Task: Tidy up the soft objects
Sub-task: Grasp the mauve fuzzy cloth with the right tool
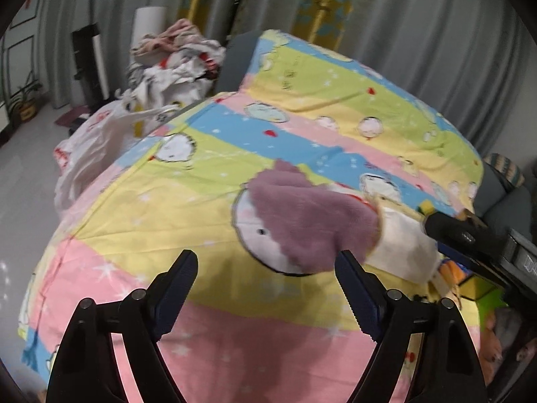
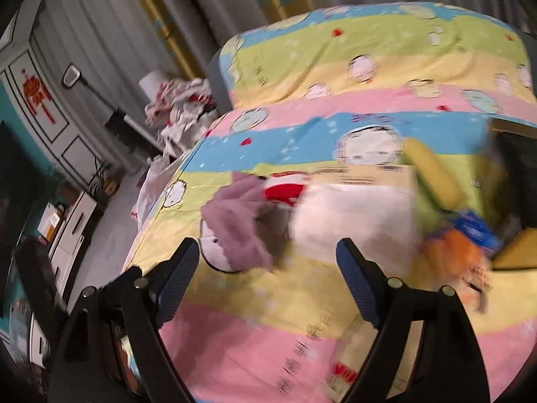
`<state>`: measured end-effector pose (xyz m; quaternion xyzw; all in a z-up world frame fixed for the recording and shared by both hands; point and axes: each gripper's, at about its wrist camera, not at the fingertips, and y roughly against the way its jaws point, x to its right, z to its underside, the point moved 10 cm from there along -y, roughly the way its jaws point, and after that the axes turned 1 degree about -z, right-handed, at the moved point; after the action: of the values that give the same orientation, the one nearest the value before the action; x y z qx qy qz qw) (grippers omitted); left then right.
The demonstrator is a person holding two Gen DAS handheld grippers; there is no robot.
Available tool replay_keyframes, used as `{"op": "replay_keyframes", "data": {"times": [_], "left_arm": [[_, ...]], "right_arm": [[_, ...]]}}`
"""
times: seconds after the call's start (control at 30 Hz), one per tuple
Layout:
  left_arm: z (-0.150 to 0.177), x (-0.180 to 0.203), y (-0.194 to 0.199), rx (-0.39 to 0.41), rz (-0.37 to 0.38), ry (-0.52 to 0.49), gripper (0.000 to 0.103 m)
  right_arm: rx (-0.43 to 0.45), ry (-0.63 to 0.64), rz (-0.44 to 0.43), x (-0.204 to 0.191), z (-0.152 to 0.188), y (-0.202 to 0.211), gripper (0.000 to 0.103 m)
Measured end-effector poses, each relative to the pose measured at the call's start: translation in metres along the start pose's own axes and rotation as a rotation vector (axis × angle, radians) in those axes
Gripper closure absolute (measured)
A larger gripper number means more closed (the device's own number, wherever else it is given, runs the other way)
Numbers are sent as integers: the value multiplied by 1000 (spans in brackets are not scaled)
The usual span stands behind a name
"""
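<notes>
Left wrist view: left gripper (image 1: 265, 273) wide apart, empty, above bedspread (image 1: 214, 329).

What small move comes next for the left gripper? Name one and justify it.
Probably ease the left gripper forward onto the purple fuzzy cloth: its jaws are open and empty, and the cloth lies flat on the striped bedsheet just ahead.

A fuzzy cloth (image 1: 302, 215) lies on the spread sheet (image 1: 235, 332) near the middle of the bed. A folded cloth (image 1: 402, 245) touches its right edge. A loose heap of small soft things (image 2: 463, 248) sits further right. The left gripper (image 1: 265, 288) hovers just before the fuzzy cloth. Behind and left, a pile of laundry (image 1: 174, 63) rests beyond the bed's far corner
</notes>
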<state>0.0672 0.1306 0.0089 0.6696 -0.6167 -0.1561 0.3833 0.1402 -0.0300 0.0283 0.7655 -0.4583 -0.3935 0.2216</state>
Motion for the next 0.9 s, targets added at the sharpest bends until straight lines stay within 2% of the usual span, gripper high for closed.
{"op": "replay_keyframes", "data": {"times": [0.1,0.17,0.27,0.33,0.4,0.47,0.53,0.57,0.63,0.73,0.77,0.9], "left_arm": [[-4,-23,0,-3,-39,63,18],[-7,-36,0,-5,-55,103,18],[-9,-54,0,-23,-35,185,18],[-10,-59,0,-32,-16,223,18],[-11,-57,2,-32,-8,211,18],[-12,-54,4,-27,-8,188,18],[-13,-54,4,-24,-18,178,18],[-13,-55,4,-25,-24,179,18],[-13,-56,4,-27,-26,180,18],[-14,-53,4,-25,-7,172,18],[-13,-52,4,-25,-1,168,18],[-10,-41,4,-32,32,152,18]], "right_arm": [[-58,5,3,-20,-8,-42,13],[-114,-5,11,-29,-7,-71,13],[-182,-65,35,-30,-5,-105,12],[-188,-85,81,-28,-6,-121,11],[-181,-91,142,-25,-8,-139,7],[-160,-55,213,-24,-13,-150,7],[-160,-13,226,-29,-11,-159,10],[-167,-2,243,-28,-10,-162,13],[-138,31,306,-24,-11,-158,27],[-117,79,366,-15,-13,-148,73],[-120,68,327,-13,-12,-142,83],[-126,20,198,-11,-3,-106,86]]}}
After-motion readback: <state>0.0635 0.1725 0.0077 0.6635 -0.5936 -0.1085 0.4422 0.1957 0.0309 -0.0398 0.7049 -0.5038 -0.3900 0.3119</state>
